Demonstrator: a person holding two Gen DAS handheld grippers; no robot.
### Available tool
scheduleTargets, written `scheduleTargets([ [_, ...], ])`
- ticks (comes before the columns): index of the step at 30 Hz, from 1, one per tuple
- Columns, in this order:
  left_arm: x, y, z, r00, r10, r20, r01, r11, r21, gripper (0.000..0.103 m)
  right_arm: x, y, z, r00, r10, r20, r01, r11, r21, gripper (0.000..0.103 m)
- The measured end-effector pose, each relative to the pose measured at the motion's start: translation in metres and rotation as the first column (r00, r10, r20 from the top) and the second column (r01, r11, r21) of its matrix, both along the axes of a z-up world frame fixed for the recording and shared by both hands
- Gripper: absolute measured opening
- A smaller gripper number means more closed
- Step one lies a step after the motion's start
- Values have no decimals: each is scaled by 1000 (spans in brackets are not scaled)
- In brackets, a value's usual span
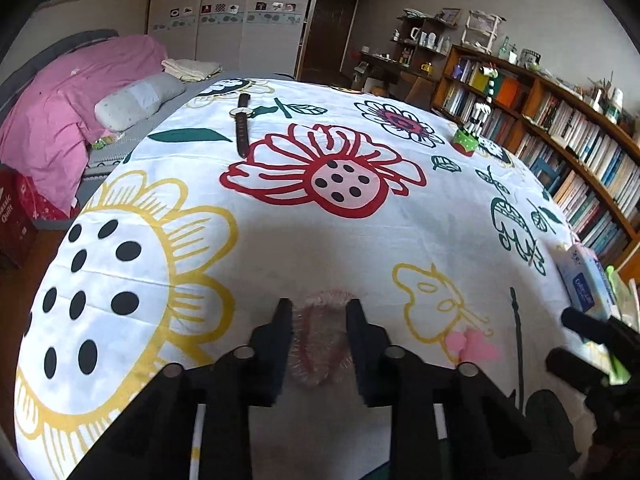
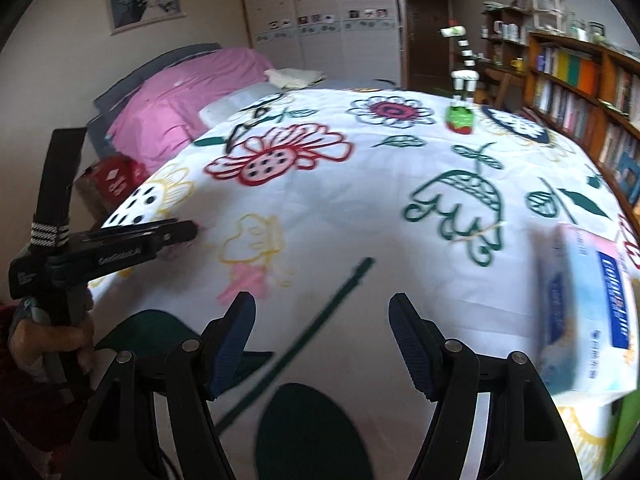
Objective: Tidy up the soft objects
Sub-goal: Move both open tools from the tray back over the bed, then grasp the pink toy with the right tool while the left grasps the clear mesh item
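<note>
A pink frilly soft object [image 1: 320,344] lies on the flowered tablecloth [image 1: 320,236] near its front edge. My left gripper [image 1: 319,307] is shut on it, with both black pads pressed against its sides. In the right wrist view the left gripper [image 2: 188,232] reaches in from the left, held by a hand [image 2: 52,332]; the pink object is hidden there. My right gripper [image 2: 322,312] hovers open over the cloth with nothing between its fingers. Its black fingertips [image 1: 572,318] show at the right edge of the left wrist view. A blue and white tissue pack [image 2: 588,312] lies just right of it.
A brown-strapped watch [image 1: 242,124] lies at the far left of the table. A toy giraffe in a green pot [image 2: 460,116] stands at the far right. A bed with a pink quilt [image 1: 72,112] is on the left, bookshelves [image 1: 560,128] on the right.
</note>
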State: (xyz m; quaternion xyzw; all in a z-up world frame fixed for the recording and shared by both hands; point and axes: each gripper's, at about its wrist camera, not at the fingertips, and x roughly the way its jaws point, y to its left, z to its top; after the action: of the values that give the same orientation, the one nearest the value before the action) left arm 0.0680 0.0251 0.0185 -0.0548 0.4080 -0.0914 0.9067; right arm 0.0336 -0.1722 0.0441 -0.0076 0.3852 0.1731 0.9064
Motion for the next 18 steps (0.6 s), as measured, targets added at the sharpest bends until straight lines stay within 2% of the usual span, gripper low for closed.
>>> scheduleTargets([
  [12, -13, 12, 8, 1000, 13, 25, -12, 998, -57, 23, 18, 52, -16, 992, 119, -50, -121, 992, -32, 70],
  [15, -15, 15, 9, 999, 17, 30, -15, 998, -68, 23, 22, 61, -22, 990, 130, -59, -133, 990, -55, 66],
  [18, -16, 17, 10, 999, 20, 33, -17, 997, -78, 23, 22, 67, -25, 992, 120, -37, -124, 986, -111, 54],
])
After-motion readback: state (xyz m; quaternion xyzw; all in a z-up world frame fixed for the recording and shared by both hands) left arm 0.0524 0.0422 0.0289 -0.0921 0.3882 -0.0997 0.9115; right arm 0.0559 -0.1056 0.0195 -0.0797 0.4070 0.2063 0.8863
